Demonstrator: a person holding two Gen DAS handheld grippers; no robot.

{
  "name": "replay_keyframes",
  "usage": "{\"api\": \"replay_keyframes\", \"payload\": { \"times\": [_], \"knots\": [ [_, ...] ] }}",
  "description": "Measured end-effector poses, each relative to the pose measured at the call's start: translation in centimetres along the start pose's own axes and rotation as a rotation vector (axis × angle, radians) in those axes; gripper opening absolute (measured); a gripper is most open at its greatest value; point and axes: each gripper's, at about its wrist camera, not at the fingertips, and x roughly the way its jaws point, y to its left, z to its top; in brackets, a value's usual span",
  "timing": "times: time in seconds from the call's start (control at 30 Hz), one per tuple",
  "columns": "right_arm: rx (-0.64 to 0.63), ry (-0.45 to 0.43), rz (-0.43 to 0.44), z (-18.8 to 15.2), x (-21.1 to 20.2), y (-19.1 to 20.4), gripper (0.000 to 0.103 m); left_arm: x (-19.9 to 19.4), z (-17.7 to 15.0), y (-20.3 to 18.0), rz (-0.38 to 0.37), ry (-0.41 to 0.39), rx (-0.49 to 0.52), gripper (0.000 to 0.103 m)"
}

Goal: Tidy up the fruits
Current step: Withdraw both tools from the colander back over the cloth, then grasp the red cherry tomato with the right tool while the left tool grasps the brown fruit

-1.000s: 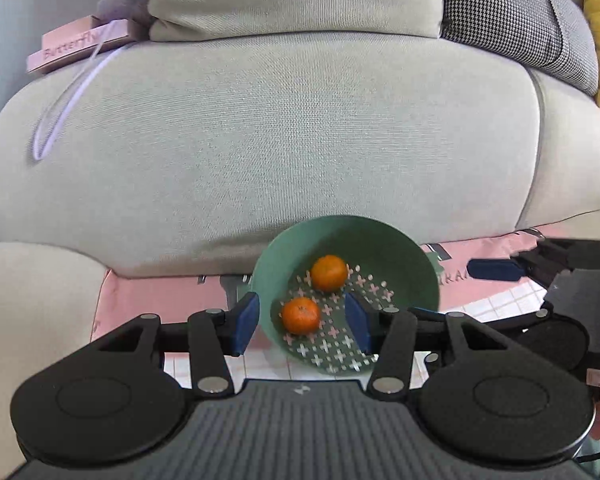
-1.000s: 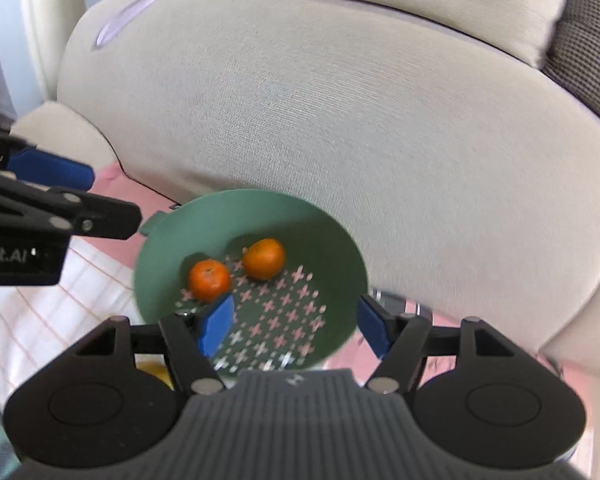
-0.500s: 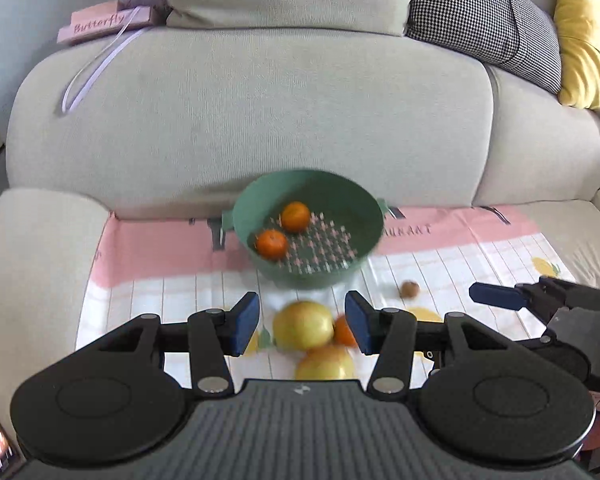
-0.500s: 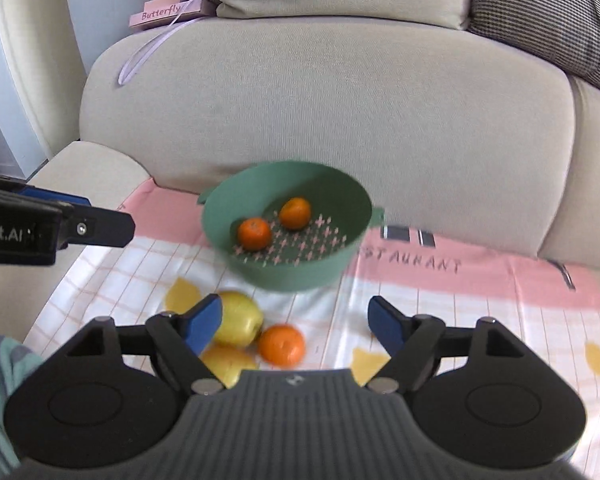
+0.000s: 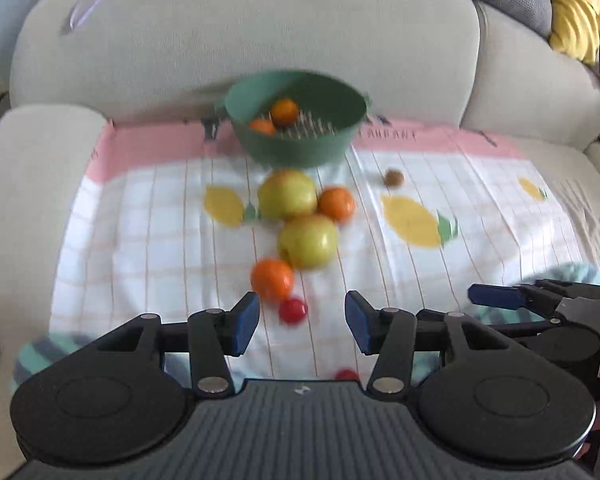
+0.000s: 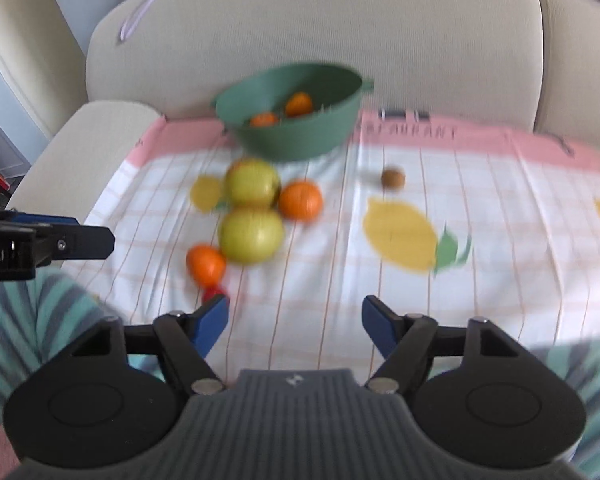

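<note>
Both the left gripper point(image 5: 302, 322) and right gripper point(image 6: 295, 322), the right's jaws having just been closing, stood apart and empty. Loose fruit clustered at 6 o'clock of the green bowl point(image 5: 300, 148); the apples point(image 5: 287, 195) touched an orange point(image 5: 336, 203), so a careless grab risked rolling neighbours off the cloth point(image 5: 480, 208)

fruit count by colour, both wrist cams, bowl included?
Orange: 4, two in the green bowl at and, two on the cloth at and
Yellow-green: 2
Red: 2
Brown: 1
Total: 9
</note>
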Motion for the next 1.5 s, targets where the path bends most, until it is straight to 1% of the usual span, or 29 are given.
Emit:
{"api": "replay_keyframes", "payload": {
  "times": [0.03, 0.17, 0.2, 0.23, 0.3, 0.4, 0.5, 0.6, 0.67, 0.7, 0.83, 0.9, 0.97, 1.07, 1.13, 1.3, 1.5],
  "knots": [
    [0.004, 0.018, 0.002, -0.7, 0.1, 0.0, 0.062, 0.2, -0.5, -0.1, 0.000, 0.015, 0.003, 0.058],
    [0.014, 0.061, 0.012, -2.6, 1.0, -0.1, 0.058, 1.1, -2.1, -0.2, 0.009, 0.055, 0.019, 0.058],
    [0.009, 0.071, 0.011, -3.0, 1.3, 0.0, 0.054, 1.3, -2.4, -0.2, 0.009, 0.058, 0.021, 0.058],
    [0.004, 0.083, 0.011, -3.4, 1.6, 0.0, 0.053, 1.4, -2.7, -0.2, 0.015, 0.060, 0.028, 0.058],
    [-0.003, 0.101, 0.016, -3.9, 2.3, 0.2, 0.053, 1.8, -3.1, -0.3, 0.040, 0.058, 0.055, 0.058],
    [-0.018, 0.128, 0.015, -4.2, 3.2, 0.4, 0.053, 2.5, -3.7, -0.4, 0.053, 0.074, 0.076, 0.058],
    [-0.026, 0.148, 0.016, -4.5, 3.9, 0.3, 0.053, 2.7, -4.1, -0.2, 0.024, 0.082, 0.093, 0.058],
    [-0.050, 0.151, 0.025, -4.7, 4.1, 0.5, 0.052, 2.8, -4.6, -0.3, -0.016, 0.088, 0.140, 0.058],
    [-0.067, 0.153, 0.037, -4.8, 4.2, 0.6, 0.052, 2.9, -4.9, -0.5, -0.036, 0.099, 0.185, 0.058],
    [-0.075, 0.157, 0.044, -4.9, 4.3, 0.7, 0.049, 3.0, -5.0, -0.6, -0.048, 0.107, 0.205, 0.058],
    [-0.103, 0.160, 0.073, -4.9, 4.8, 1.0, 0.046, 3.5, -5.5, -0.8, -0.083, 0.136, 0.289, 0.058],
    [-0.131, 0.169, 0.089, -4.9, 5.3, 1.3, 0.046, 4.0, -5.8, -1.1, -0.105, 0.169, 0.351, 0.057],
    [-0.158, 0.193, 0.129, -5.0, 5.9, 1.7, 0.045, 4.6, -6.1, -1.6, -0.116, 0.191, 0.423, 0.057],
    [-0.183, 0.242, 0.184, -5.1, 7.1, 2.2, 0.034, 5.2, -6.1, -1.9, -0.131, 0.218, 0.492, 0.056],
    [-0.206, 0.269, 0.190, -5.3, 7.9, 2.7, 0.032, 5.7, -6.0, -1.8, -0.139, 0.235, 0.510, 0.055],
    [-0.271, 0.271, 0.162, -5.5, 9.0, 3.8, 0.032, 6.6, -5.8, -1.6, -0.149, 0.262, 0.541, 0.053],
    [-0.301, 0.285, 0.156, -5.3, 10.4, 4.4, 0.032, 6.7, -5.9, -1.3, -0.161, 0.262, 0.547, 0.053]
  ]
}}
